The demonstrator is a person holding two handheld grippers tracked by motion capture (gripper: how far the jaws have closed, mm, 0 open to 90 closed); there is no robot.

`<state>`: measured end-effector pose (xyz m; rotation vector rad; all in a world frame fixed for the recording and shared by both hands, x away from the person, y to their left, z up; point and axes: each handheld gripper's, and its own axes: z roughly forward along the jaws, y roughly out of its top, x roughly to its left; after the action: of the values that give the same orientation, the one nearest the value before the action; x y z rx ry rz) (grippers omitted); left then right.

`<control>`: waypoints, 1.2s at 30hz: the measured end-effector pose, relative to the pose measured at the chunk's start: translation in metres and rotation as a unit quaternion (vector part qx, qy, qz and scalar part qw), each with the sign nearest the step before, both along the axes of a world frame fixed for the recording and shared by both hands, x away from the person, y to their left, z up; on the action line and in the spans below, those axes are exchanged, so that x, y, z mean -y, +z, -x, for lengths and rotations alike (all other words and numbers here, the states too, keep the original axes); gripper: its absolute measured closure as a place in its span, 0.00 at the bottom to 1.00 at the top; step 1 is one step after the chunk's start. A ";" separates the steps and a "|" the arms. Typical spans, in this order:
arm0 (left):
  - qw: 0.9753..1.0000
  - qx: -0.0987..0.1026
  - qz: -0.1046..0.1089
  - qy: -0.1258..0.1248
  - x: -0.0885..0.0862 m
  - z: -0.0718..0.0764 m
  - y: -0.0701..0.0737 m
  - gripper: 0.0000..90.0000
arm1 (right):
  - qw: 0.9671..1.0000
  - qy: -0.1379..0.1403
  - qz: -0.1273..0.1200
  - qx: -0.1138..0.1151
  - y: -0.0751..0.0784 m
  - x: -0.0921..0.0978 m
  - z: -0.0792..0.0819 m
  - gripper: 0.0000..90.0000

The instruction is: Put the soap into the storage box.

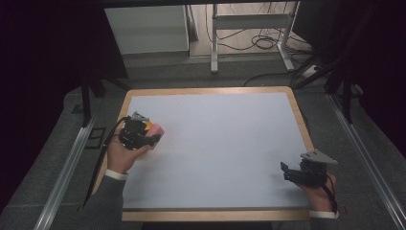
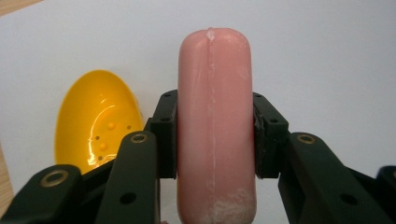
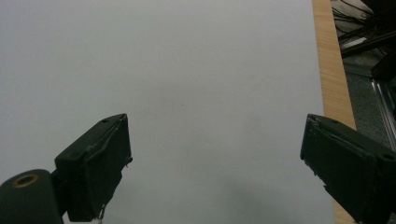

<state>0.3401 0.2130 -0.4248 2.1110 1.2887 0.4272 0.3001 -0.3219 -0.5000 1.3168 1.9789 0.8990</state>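
Left hand-held gripper [image 1: 154, 139] at left side of table [image 1: 215, 143], clamped on pink sausage-shaped object [image 2: 215, 126], jaws pressing both its flanks approx mid-length; rounded end pointing away from camera in left gripper view, pale seam running lengthwise, whitish scuffing near bottom end. In high view, pink tip [image 1: 158, 129] poking out past the gripper, w/ bit of orange-yellow just beside it. Yellow spoon-like bowl [image 2: 95, 123], glossy, small dots inside, lying on white table surface just beside left jaw; touching the pink object or not: can't tell. Left hand [image 1: 122, 155] wrapped around gripper body, grey sleeve [image 1: 103, 201] w/ white cuff, black cable [image 1: 103, 153] trailing off table edge. Right hand-held gripper [image 1: 286, 171] near right front of table, well apart from left one, jaws spread wide, nothing btwn them; in right gripper view [image 3: 215, 163] bare white surface btwn pads, wooden table rim [image 3: 331, 65] at right. Grey three-cornered plate [image 1: 318, 157] on top of right gripper. Beyond table: grey floor, white frame legs [image 1: 249, 28], loose cables [image 1: 263, 43].
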 end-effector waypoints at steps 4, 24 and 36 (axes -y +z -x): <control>1.000 0.000 0.002 0.006 -0.004 -0.001 0.000 0.67 | 1.000 0.001 0.000 -0.001 0.000 0.000 0.000 0.09; 0.999 -0.009 0.001 0.035 -0.027 -0.008 -0.004 0.67 | 1.000 0.000 0.001 -0.002 -0.001 -0.001 0.000 0.09; 0.998 -0.021 -0.006 0.053 -0.036 -0.022 -0.011 0.67 | 1.000 -0.001 0.002 -0.006 -0.002 0.000 -0.001 0.09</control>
<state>0.3618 0.2491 -0.4359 2.0787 1.4294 0.4376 0.3012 -0.3217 -0.5021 1.3244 1.9873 0.8890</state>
